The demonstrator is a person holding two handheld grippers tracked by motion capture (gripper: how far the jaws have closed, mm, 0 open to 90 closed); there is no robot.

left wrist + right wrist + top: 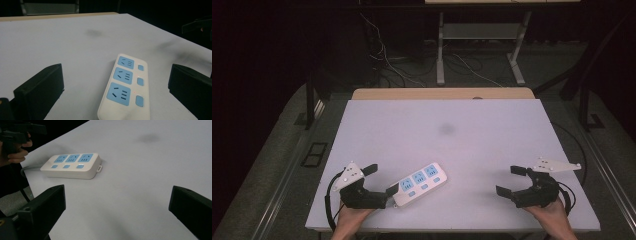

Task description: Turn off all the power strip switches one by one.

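A white power strip (419, 182) with three blue sockets and three blue switches lies flat on the white table (452, 145), near the front left. My left gripper (382, 180) is open at the strip's near end, its lower finger almost touching it. In the left gripper view the power strip (125, 87) lies between and just ahead of the wide-apart jaws of the left gripper (116, 72). My right gripper (508, 180) is open at the front right, with nothing between its fingers. The right gripper view has the power strip (71, 166) farther off, with a grey cable (25, 170) leaving its far end.
A dark smudge (447, 129) marks the table's middle. A wooden strip (442, 93) runs along the far edge. Beyond it stand a desk's metal legs (440, 50) and loose cables on the floor. The person's left hand (15, 150) is at the right gripper view's top left.
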